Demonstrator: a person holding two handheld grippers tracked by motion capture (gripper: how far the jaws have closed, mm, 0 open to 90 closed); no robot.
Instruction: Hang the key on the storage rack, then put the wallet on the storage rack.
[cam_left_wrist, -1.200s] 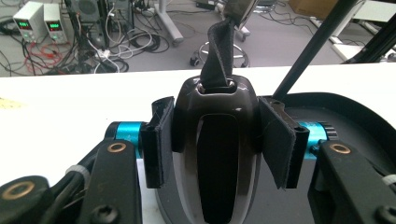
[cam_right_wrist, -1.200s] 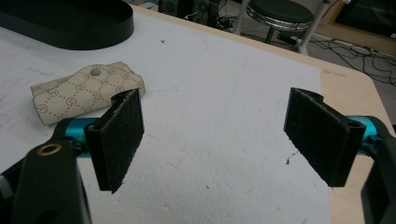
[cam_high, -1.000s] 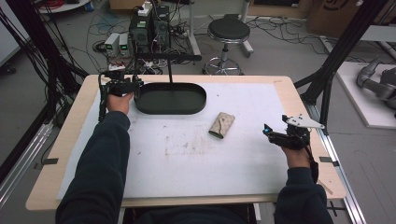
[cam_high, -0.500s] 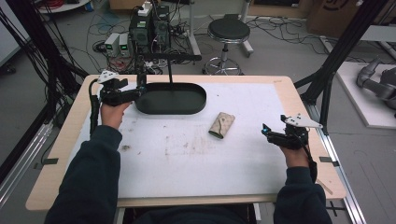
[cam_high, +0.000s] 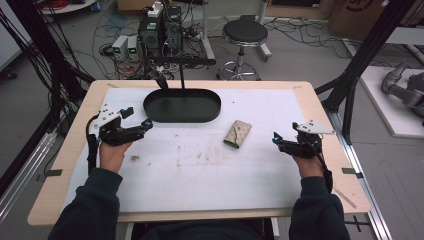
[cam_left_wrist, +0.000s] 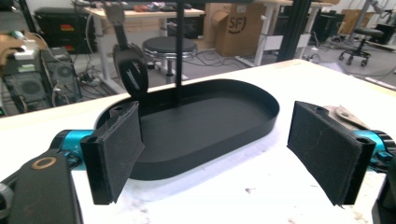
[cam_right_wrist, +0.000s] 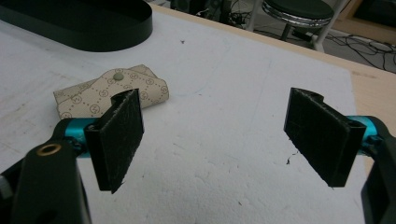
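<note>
Both grippers hovered over the white-covered table (cam_high: 210, 180), neither holding anything. The pouch (cam_high: 237, 134), a small beige patterned roll with a snap, lay on its side near the table's middle, just near and right of the black tray (cam_high: 182, 106), clear of its wall. The tray stood at the far middle, with nothing seen inside it.

Right gripper (cam_high: 276, 137) sat to the right of the pouch, fingers (cam_right_wrist: 120, 140) spread wide, nose aimed left toward it. In the right gripper view the pouch (cam_right_wrist: 109, 95) lay beyond the left finger, off the line between the two. Left gripper (cam_high: 145, 123) hovered at the tray's near-left end, fingers (cam_left_wrist: 119, 149) likewise apart, facing the tray (cam_left_wrist: 205, 121).

Judgement: the step in hand looked like a reach for the pouch with the right gripper, the tray the likely destination.

Notes for doing it well:
- Swing the gripper left first, so the pouch lies centred in the gap before lowering.
- Take the roll across its short width, one finger on each long side; end-on it would probably slip.
- Drop low enough to catch the body, not the top flap alone.
- Close gently: soft material, likely to flatten and squirt out.
- Keep the left gripper away from the tray's mouth.
</note>
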